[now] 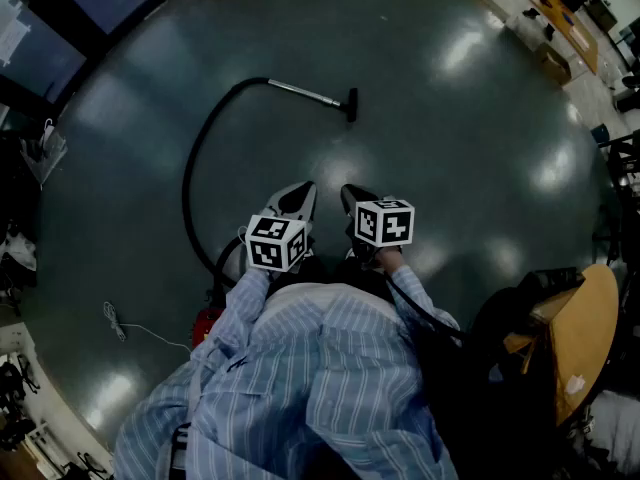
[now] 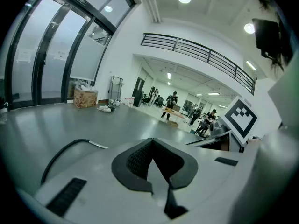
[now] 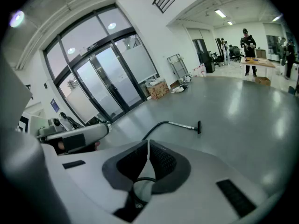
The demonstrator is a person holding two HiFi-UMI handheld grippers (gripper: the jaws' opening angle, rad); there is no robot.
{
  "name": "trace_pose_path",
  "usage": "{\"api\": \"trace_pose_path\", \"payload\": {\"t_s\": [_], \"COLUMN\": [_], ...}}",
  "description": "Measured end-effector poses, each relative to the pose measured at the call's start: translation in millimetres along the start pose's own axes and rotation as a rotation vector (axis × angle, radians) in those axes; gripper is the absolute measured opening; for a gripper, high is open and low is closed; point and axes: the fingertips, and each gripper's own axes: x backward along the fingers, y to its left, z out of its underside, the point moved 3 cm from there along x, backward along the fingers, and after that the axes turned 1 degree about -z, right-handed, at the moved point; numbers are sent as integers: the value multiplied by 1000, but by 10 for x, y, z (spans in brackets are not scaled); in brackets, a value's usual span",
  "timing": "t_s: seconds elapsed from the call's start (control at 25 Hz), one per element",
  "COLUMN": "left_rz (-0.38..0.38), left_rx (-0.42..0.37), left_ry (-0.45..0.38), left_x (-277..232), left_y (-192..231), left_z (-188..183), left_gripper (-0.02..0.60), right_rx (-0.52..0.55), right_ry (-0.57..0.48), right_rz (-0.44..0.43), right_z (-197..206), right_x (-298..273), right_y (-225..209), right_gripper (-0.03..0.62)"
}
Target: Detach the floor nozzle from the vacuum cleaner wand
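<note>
Head view: my left gripper (image 1: 302, 192) and right gripper (image 1: 351, 195) are held side by side in front of my striped sleeves, above the grey floor (image 1: 450, 148). On both, the fingers are pressed together with nothing between them, as each gripper view also shows. The floor nozzle (image 1: 351, 105) lies on the floor well ahead of both grippers, attached to the metal wand (image 1: 303, 93). The wand joins the black hose (image 1: 190, 168), which curves back toward the red vacuum body (image 1: 207, 320) beside my left sleeve. A white cable (image 1: 120, 326) lies loose on the floor further left. Gripper views: a cardboard box (image 2: 85, 97) stands on the floor by the glass doors (image 2: 46, 55). Pale material shows above its rim, but I cannot tell what it is.
</note>
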Motion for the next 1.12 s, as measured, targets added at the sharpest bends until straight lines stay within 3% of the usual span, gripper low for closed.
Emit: {"api": "trace_pose_path", "payload": {"t_s": [0.52, 0.76, 1.12], "left_rz": [9, 15, 12], "left_rx": [1, -2, -23], "left_ry": [9, 7, 10], "left_x": [1, -2, 108], "left_y": [27, 5, 204], "left_z": [24, 10, 38], "left_gripper": [6, 8, 6], "right_rx": [-25, -70, -133], "right_ry": [-9, -74, -55], "right_rz": [15, -9, -49], "right_z": [33, -49, 29], "right_x": [-12, 43, -136], "right_y": [-28, -50, 81], "right_gripper": [21, 21, 21]}}
